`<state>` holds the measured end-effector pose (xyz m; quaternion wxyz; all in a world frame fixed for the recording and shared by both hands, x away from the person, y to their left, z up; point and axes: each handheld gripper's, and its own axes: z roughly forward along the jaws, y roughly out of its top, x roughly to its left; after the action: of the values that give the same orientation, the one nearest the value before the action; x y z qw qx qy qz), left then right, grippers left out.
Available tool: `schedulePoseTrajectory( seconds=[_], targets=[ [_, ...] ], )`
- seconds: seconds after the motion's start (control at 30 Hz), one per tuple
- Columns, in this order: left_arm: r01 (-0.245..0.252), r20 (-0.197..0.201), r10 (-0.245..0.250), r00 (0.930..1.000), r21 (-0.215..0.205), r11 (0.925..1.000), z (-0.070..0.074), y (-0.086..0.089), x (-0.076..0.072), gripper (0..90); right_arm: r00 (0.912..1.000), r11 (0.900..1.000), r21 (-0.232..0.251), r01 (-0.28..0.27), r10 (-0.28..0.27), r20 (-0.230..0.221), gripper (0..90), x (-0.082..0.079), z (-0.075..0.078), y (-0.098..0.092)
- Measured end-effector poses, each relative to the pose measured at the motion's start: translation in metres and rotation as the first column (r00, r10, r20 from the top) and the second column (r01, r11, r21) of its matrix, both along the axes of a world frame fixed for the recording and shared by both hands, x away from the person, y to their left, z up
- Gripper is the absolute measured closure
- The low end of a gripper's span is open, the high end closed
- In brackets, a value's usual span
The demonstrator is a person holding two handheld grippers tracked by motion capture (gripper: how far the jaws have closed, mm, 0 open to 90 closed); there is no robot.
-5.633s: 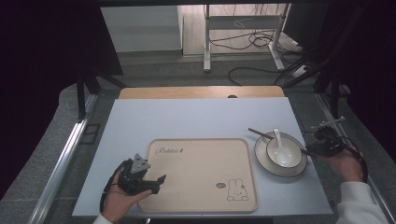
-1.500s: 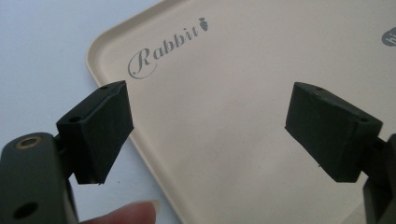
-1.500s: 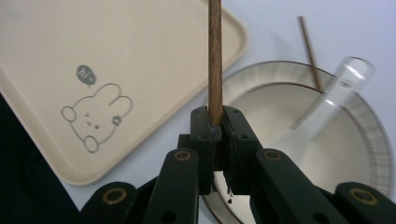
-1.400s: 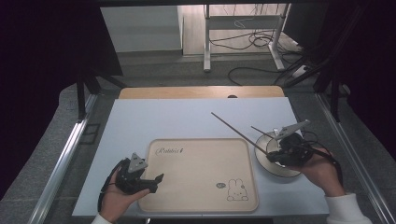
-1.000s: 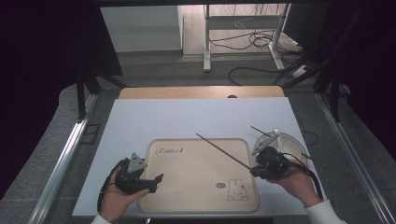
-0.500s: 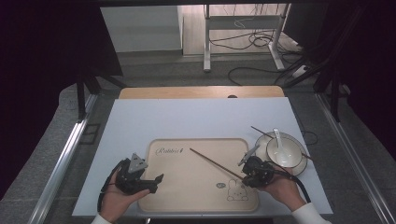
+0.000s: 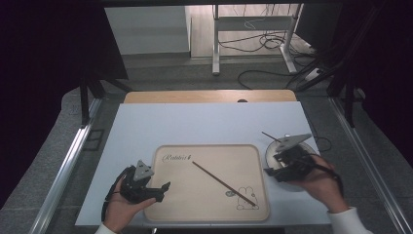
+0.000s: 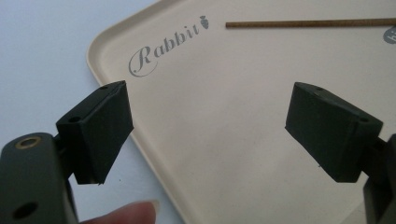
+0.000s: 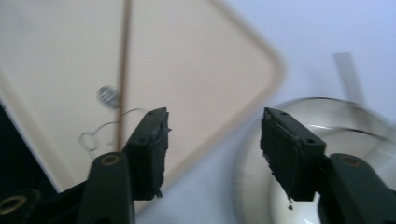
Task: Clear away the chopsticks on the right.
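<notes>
A thin brown chopstick (image 7: 221,183) (image 8: 308,23) (image 9: 123,60) lies loose and diagonal on the beige tray (image 7: 209,146) (image 8: 93,51) (image 9: 275,70) printed with "Rabbit". My right gripper (image 7: 272,165) (image 9: 212,154) hovers off the tray's right edge, over the near side of a white bowl (image 7: 269,153) (image 9: 327,107). Its jaws have just been opening and nothing is between them. A second chopstick (image 7: 270,136) rests on the bowl's far rim. My left gripper (image 7: 163,191) (image 8: 208,135) sits open over the tray's front left corner, holding nothing.
The tray and bowl sit on a pale blue mat (image 7: 204,122) over a wooden table (image 7: 209,96). Metal rails (image 7: 68,161) run along both sides. A desk frame and cables (image 7: 253,44) stand on the floor beyond.
The right gripper carried the chopstick from the bowl to the tray, let it go there, and drew back up and right toward the bowl. The left gripper stayed still.
</notes>
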<state>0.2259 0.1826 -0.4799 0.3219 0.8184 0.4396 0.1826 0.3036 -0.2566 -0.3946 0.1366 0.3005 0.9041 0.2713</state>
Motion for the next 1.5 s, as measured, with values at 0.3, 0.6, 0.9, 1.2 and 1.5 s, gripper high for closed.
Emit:
schedulePoseTrajectory(
  seconds=[0.3,0.6,0.9,1.2,1.5],
  targets=[
    [0.000,0.004,0.000,1.0000,0.002,1.0000,0.001,-0.002,0.000,14.9,0.9842,0.986,0.014,0.166,-0.166,0.060,33.2,0.010,0.026,-0.090],
    [-0.002,0.002,0.002,1.0000,0.003,1.0000,0.001,-0.001,0.000,14.9,0.9564,0.953,-0.081,0.291,-0.292,0.000,41.8,0.030,-0.002,-0.146],
    [-0.002,0.000,0.002,1.0000,0.006,1.0000,0.000,-0.001,0.000,14.9,0.9528,0.936,-0.227,0.269,-0.293,-0.079,53.5,0.050,-0.038,-0.155],
    [-0.001,0.001,0.001,1.0000,0.006,1.0000,0.000,-0.001,0.000,14.9,0.9561,0.926,-0.311,0.213,-0.263,-0.128,66.1,0.062,-0.056,-0.153],
    [-0.001,-0.002,0.001,1.0000,0.011,0.9999,-0.001,-0.001,0.000,14.9,0.9605,0.928,-0.328,0.178,-0.236,-0.147,78.2,0.066,-0.066,-0.156]
  ],
)
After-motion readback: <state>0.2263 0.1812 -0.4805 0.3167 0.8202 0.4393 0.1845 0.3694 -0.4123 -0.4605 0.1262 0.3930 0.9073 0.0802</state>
